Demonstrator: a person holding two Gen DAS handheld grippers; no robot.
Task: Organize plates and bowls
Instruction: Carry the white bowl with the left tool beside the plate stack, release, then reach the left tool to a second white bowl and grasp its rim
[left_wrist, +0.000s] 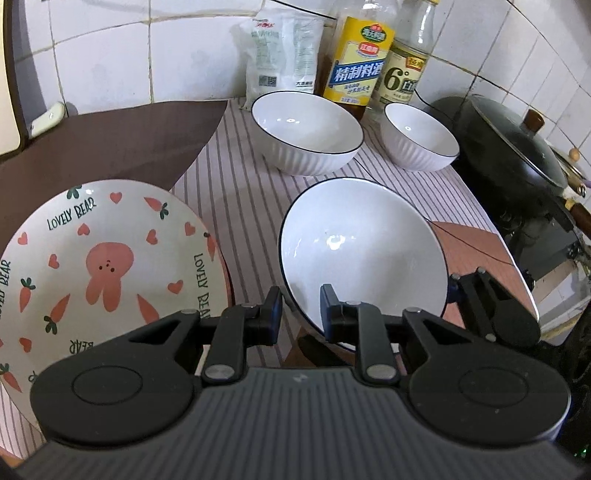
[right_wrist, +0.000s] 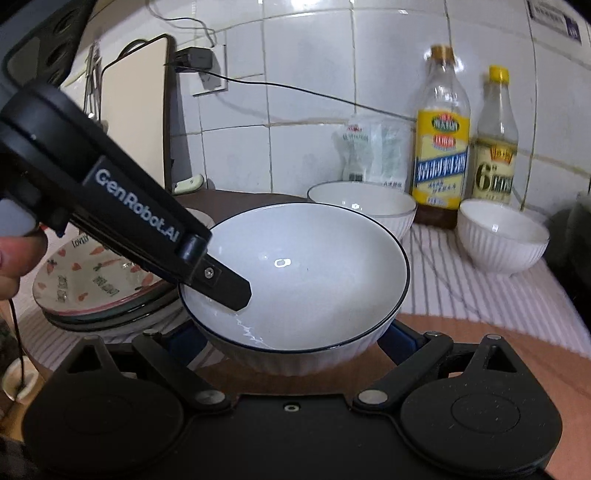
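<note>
The left gripper (left_wrist: 299, 314) pinches the glazed, breakable bowl (left_wrist: 365, 251) by its seven-o'clock rim; the right gripper (right_wrist: 295, 341) cradles its base with spread jaws.

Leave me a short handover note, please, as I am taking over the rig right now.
Left gripper: jaws shut on the rim of the held bowl.
Right gripper: jaws wide either side of that bowl; contact unclear.
Plates: stacked at the left, rabbit plate on top.
Large bowl and small bowl: apart, by the bottles.
Left to do: nest the three bowls.
</note>
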